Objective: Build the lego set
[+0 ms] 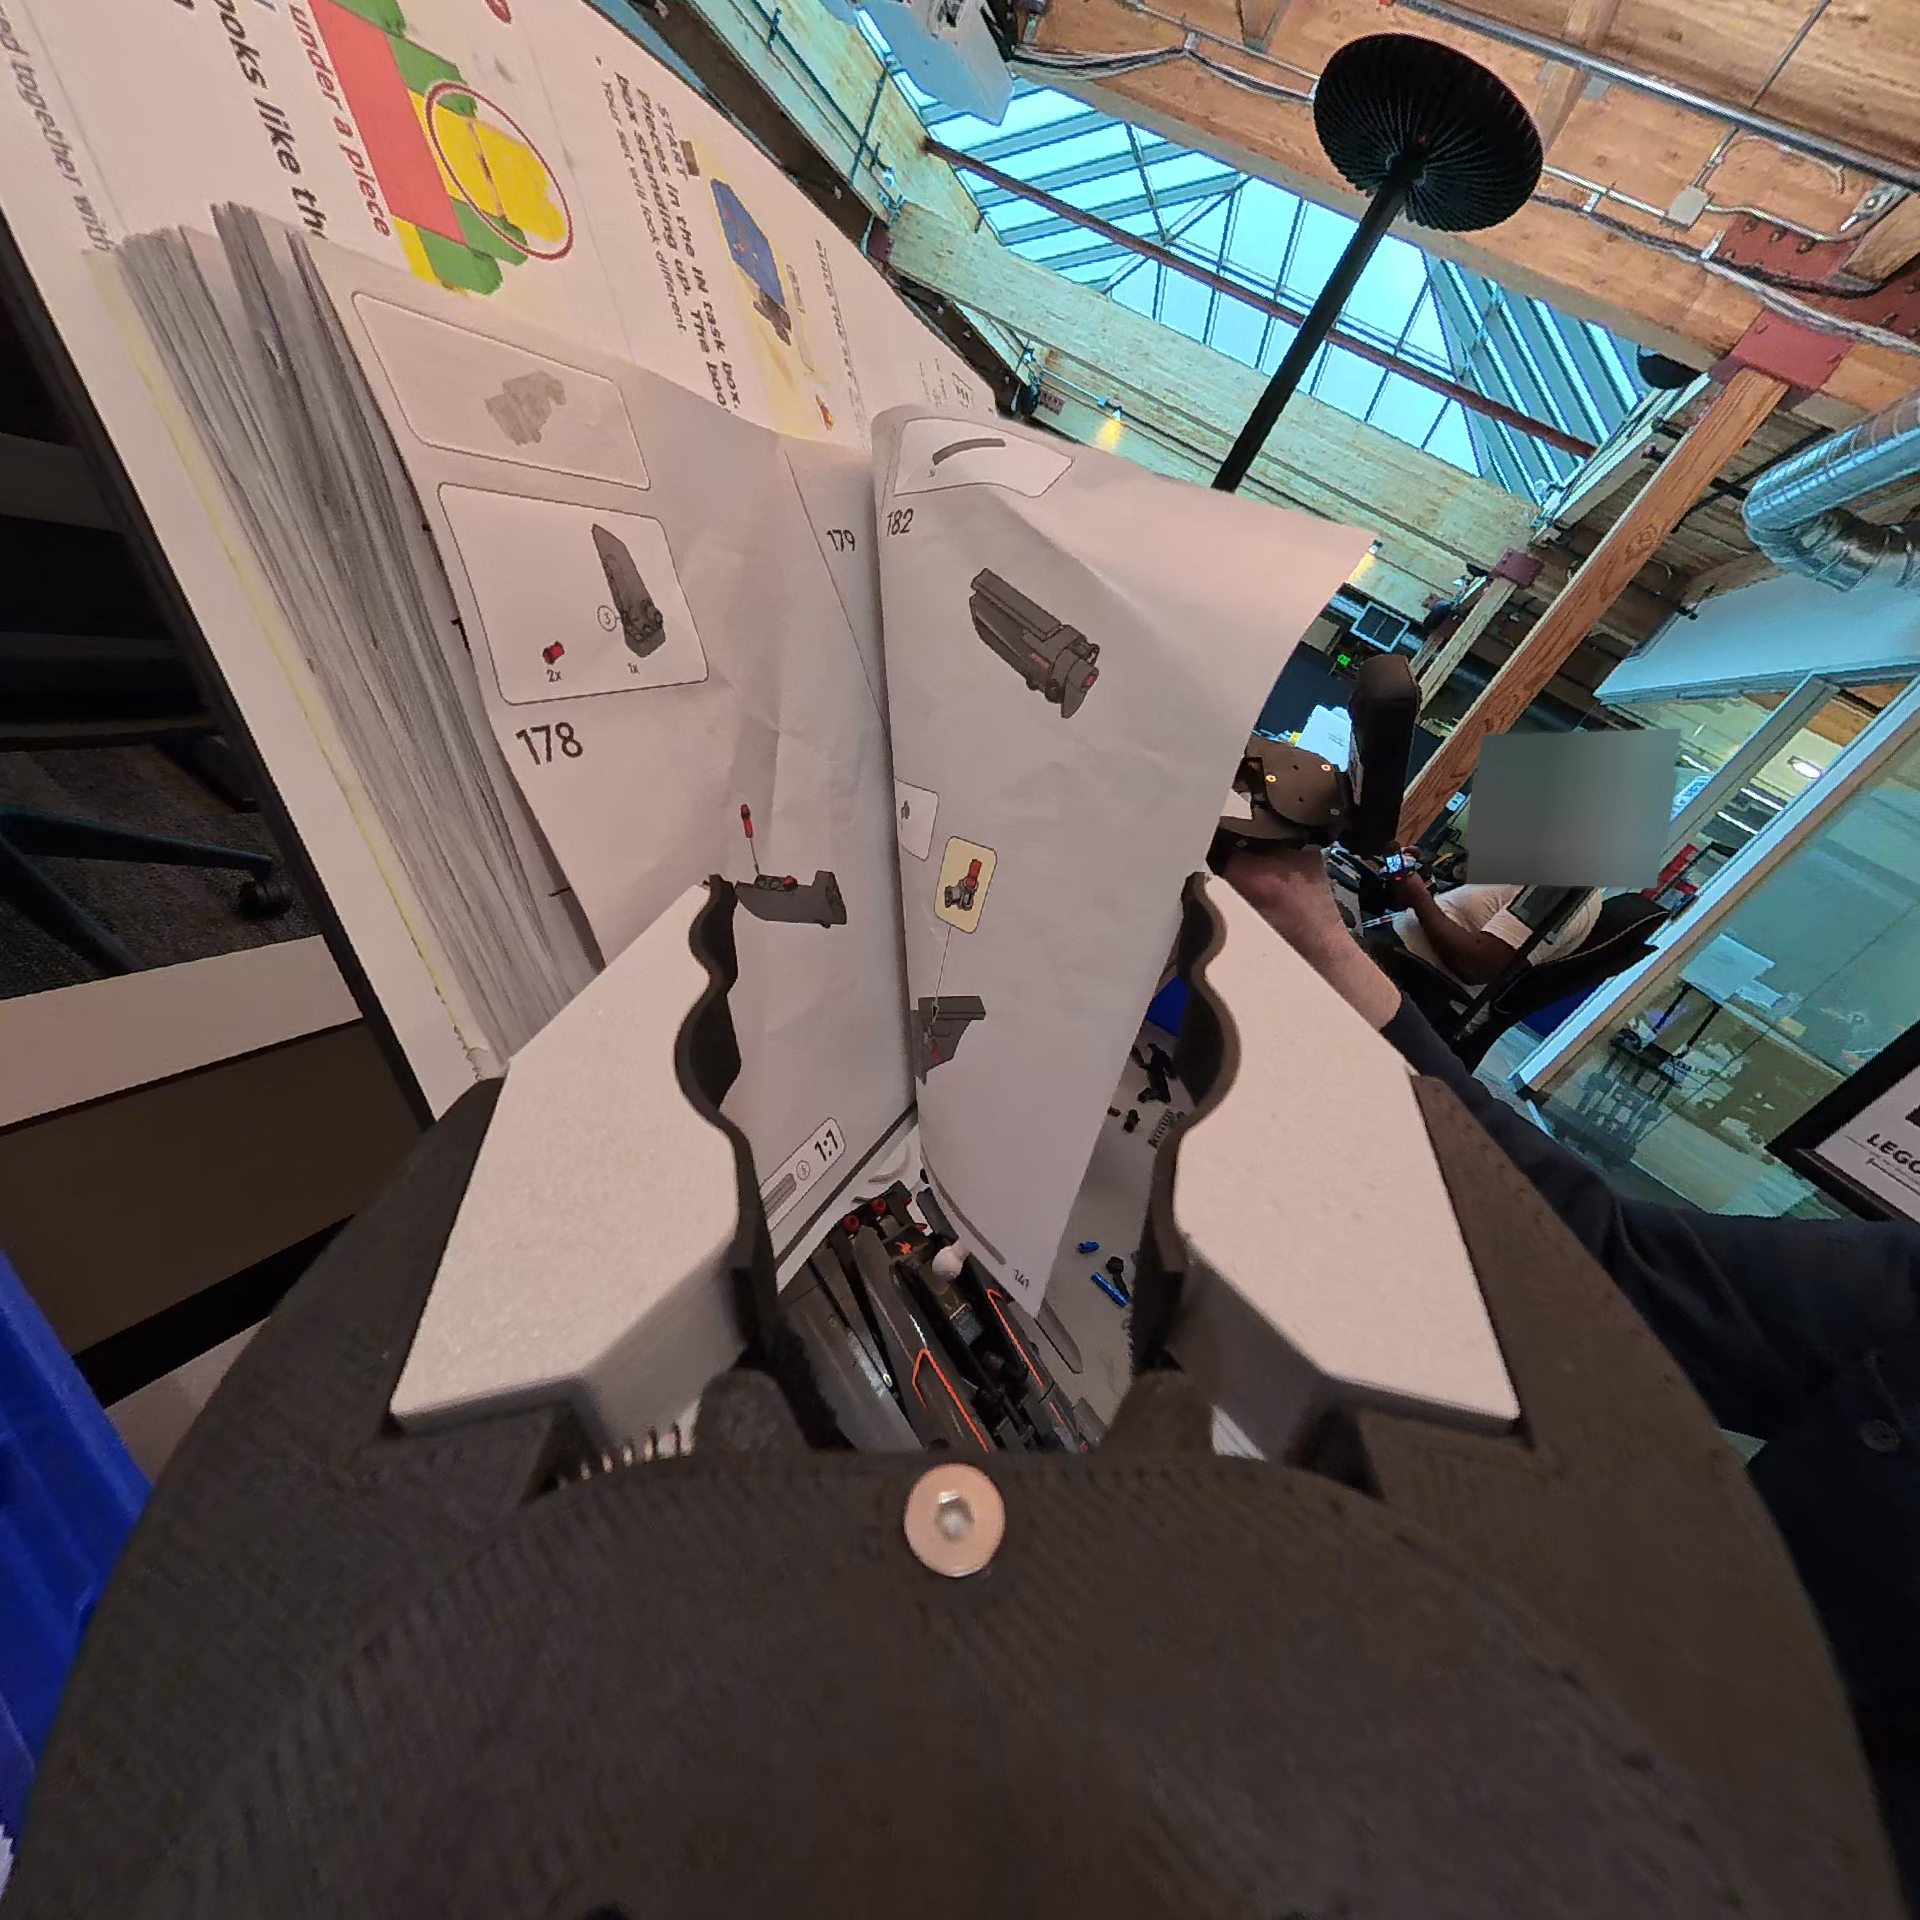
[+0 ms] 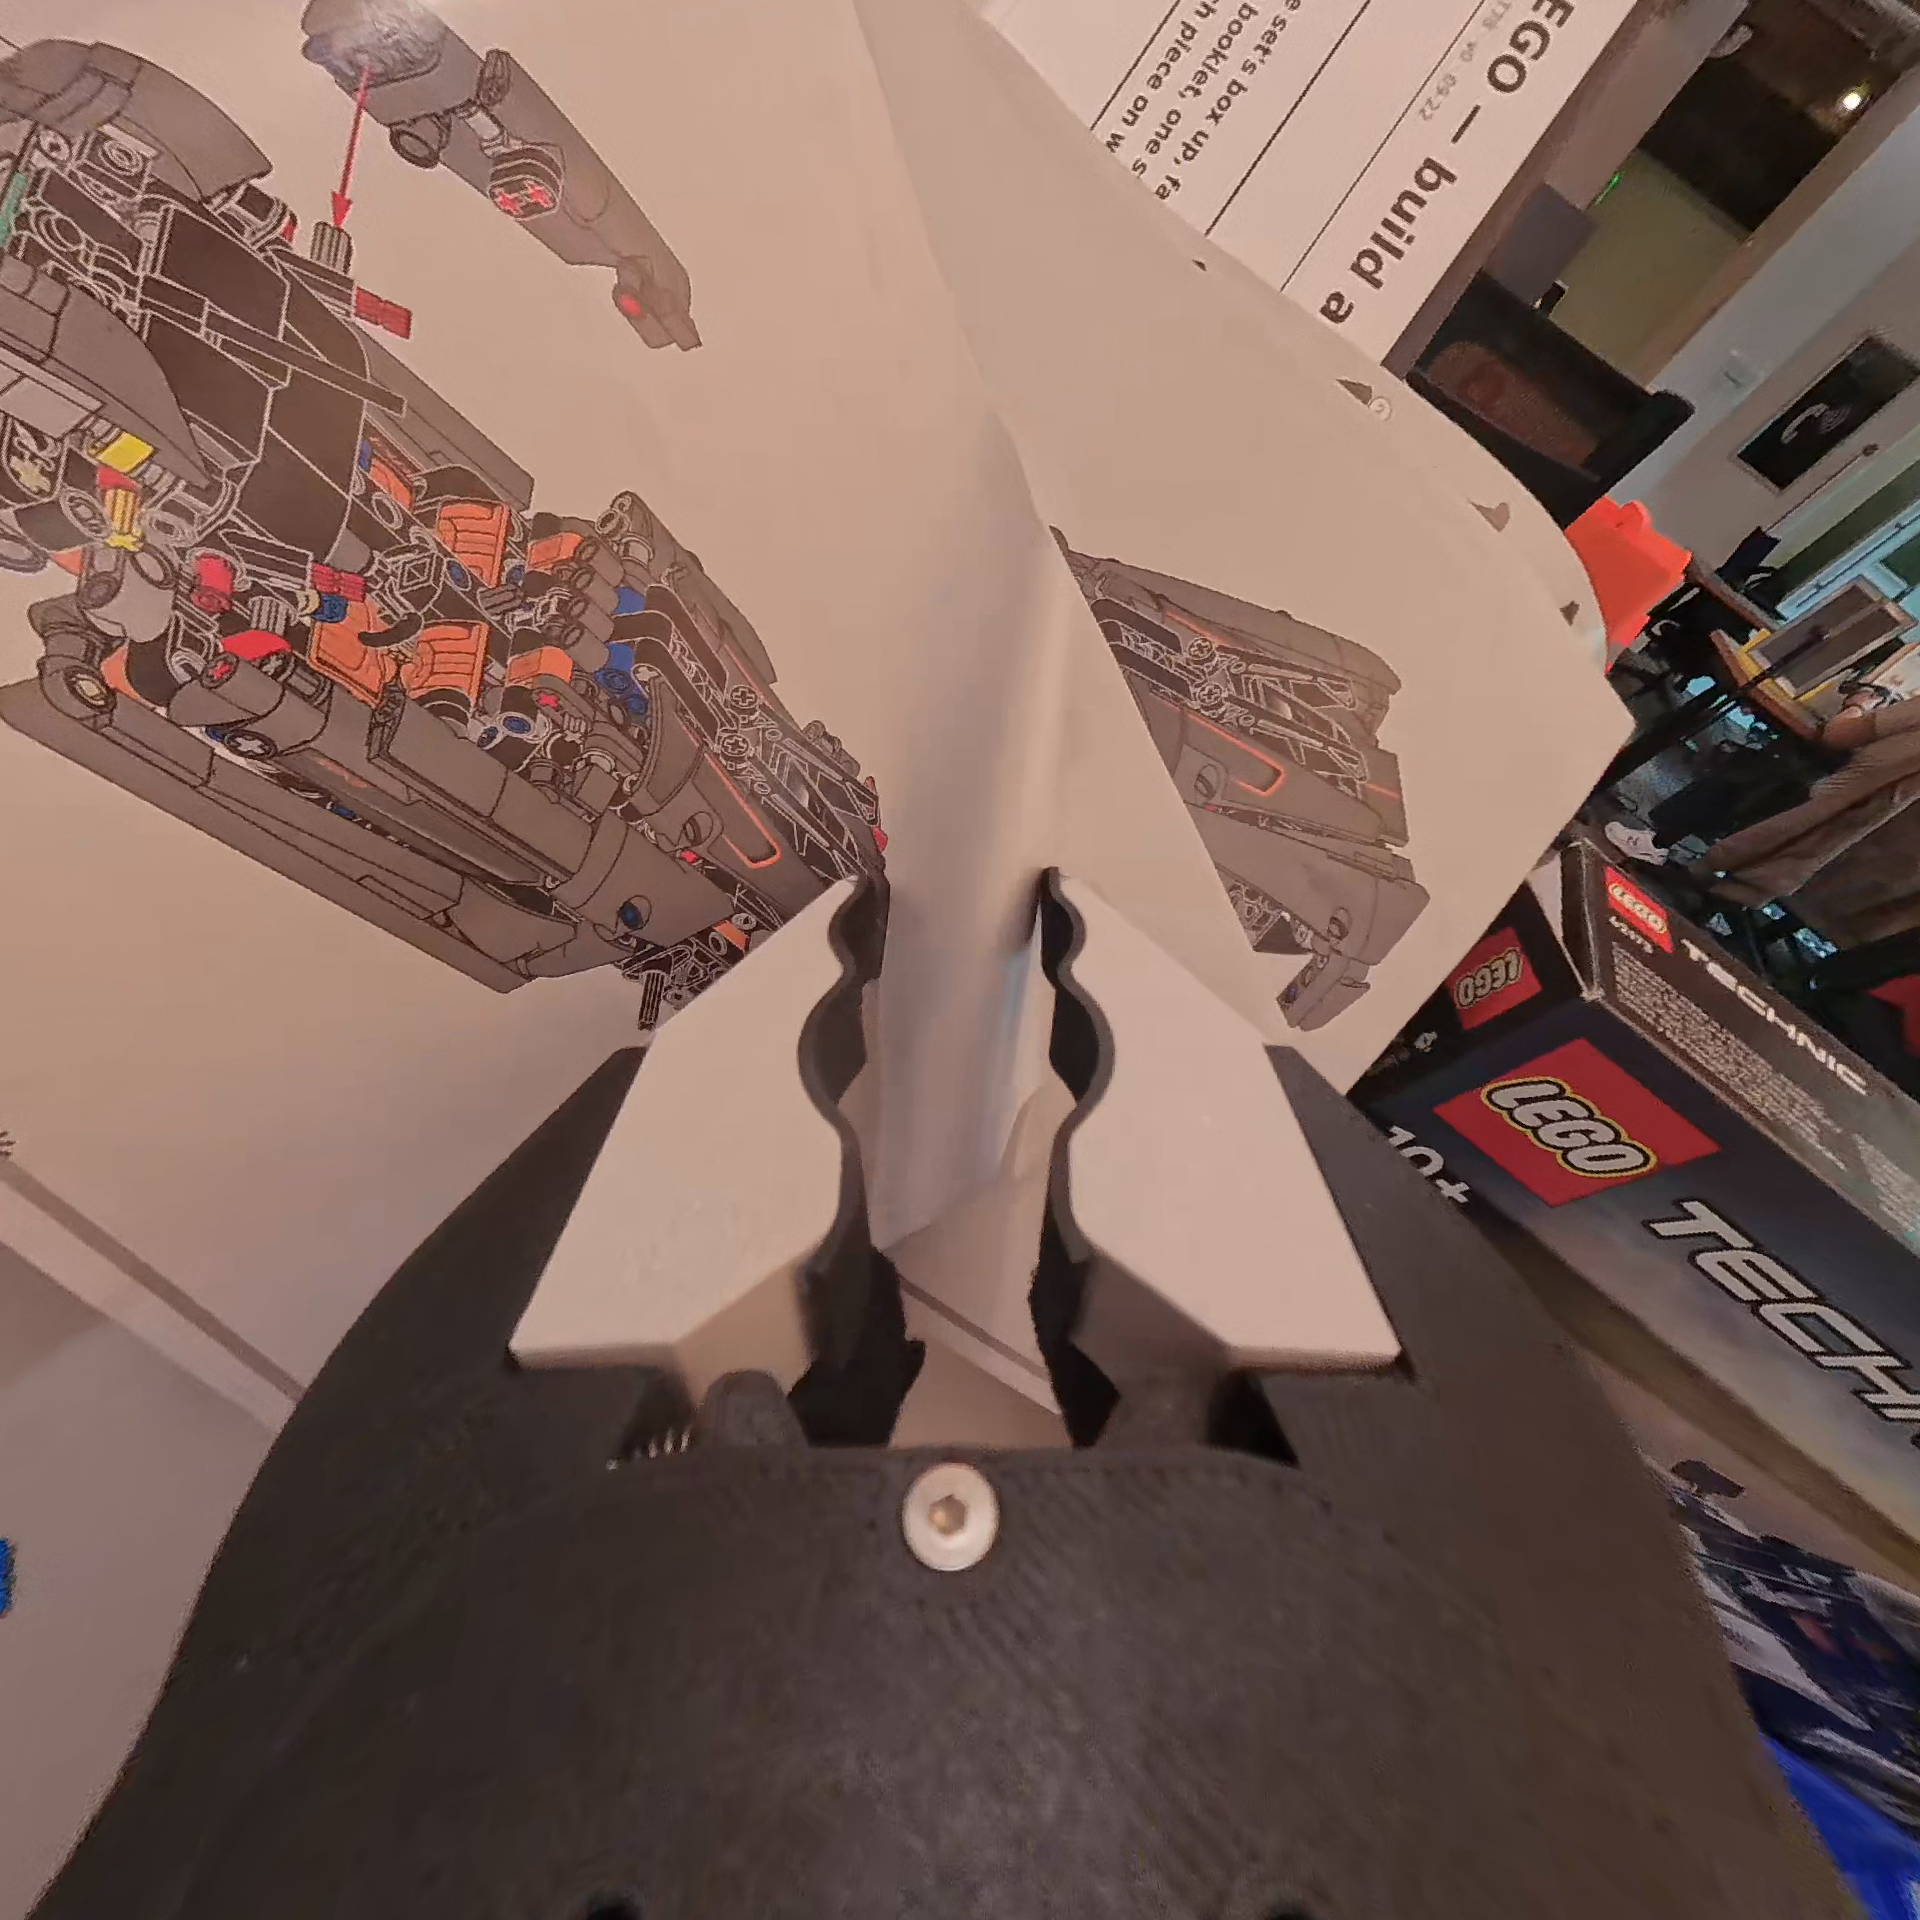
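- Left wrist view: the left gripper (image 1: 951, 935) fills the lower half of the frame, its two pale fingers (image 1: 592, 1143) spread wide apart with nothing clamped between them.
- Between and beyond those fingers stands the open instruction booklet (image 1: 665, 665), its thick page stack at the left of the frame and one loose page (image 1: 1091, 748) lifted upright at centre.
- Low in the gap between the fingers, under the lifted page, part of the dark grey lego model (image 1: 935, 1340) with orange trim shows.
- Small loose pieces (image 1: 1107, 1283), some blue, lie on the surface at centre right.
- Behind the page's right edge, the right gripper (image 1: 1288, 790) and the hand (image 1: 1299, 914) holding it are partly visible.
- Right wrist view: the right gripper (image 2: 961, 894) has its fingers narrowly apart around a fold of booklet page (image 2: 966, 727); whether they actually pinch the paper cannot be told.
- The printed page with a vehicle drawing fills the left of this frame.
- A dark lego box (image 2: 1621, 1143) sits at the right edge.
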A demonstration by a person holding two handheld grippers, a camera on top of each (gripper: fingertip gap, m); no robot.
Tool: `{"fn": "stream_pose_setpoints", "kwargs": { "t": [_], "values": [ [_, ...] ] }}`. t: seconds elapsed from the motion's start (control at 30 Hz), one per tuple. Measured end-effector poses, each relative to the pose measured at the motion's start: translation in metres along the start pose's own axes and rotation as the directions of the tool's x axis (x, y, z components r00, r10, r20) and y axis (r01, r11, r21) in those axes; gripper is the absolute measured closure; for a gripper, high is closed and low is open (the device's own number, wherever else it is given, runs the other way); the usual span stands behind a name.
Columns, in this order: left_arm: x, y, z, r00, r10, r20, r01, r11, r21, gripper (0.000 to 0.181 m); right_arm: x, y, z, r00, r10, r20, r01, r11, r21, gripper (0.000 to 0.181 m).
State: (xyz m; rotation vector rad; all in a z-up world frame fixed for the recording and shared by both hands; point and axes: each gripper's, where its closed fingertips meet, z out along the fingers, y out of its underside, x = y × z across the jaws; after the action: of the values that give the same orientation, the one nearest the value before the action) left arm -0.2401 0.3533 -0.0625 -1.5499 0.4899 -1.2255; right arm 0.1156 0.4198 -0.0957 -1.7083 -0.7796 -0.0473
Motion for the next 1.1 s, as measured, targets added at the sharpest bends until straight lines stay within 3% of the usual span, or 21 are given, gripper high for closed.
{"fn": "stream_pose_setpoints", "kwargs": {
  "t": [0.17, 0.37, 0.57, 0.73, 0.8, 0.87, 0.93, 1.1],
  "values": [
    [0.000, 0.000, 0.000, 1.000, 0.004, 0.003, -0.004, 1.000, -0.005, 0.098, -0.014, -0.015, -0.011, 0.997, -0.053, 0.050, 0.051, 0.998, 0.031, 0.181],
    [0.000, -0.004, -0.004, 1.000, 0.011, 0.011, -0.011, 1.000, 0.005, 0.098, -0.033, -0.056, -0.038, 0.979, -0.003, 0.204, -0.029, 0.988, 0.153, 0.181],
    [0.002, -0.009, -0.007, 0.998, 0.043, 0.034, -0.044, 0.999, 0.017, 0.098, -0.075, -0.132, -0.069, 0.870, 0.055, 0.490, -0.228, 0.925, 0.303, 0.181],
    [-0.003, -0.004, -0.004, 0.994, 0.077, 0.082, -0.076, 0.997, -0.014, 0.096, -0.139, -0.184, -0.082, 0.716, -0.021, 0.698, -0.268, 0.915, 0.302, 0.158],
    [-0.001, -0.001, 0.001, 0.994, 0.082, 0.077, -0.081, 0.996, -0.026, 0.096, -0.162, -0.195, -0.083, 0.634, -0.013, 0.773, -0.296, 0.920, 0.258, 0.133],
    [0.001, 0.004, 0.005, 0.993, 0.092, 0.072, -0.088, 0.995, -0.049, 0.095, -0.168, -0.198, -0.075, 0.669, -0.033, 0.743, -0.259, 0.926, 0.274, 0.141],
    [0.005, 0.007, 0.009, 0.990, 0.123, 0.074, -0.118, 0.990, -0.073, 0.095, -0.167, -0.188, -0.062, 0.705, -0.019, 0.709, -0.218, 0.945, 0.242, 0.138],
    [0.023, 0.019, 0.025, 0.980, 0.197, 0.036, -0.190, 0.971, -0.146, 0.090, -0.160, -0.171, -0.051, 0.705, 0.038, 0.708, -0.272, 0.937, 0.220, 0.131]
  ]
}}
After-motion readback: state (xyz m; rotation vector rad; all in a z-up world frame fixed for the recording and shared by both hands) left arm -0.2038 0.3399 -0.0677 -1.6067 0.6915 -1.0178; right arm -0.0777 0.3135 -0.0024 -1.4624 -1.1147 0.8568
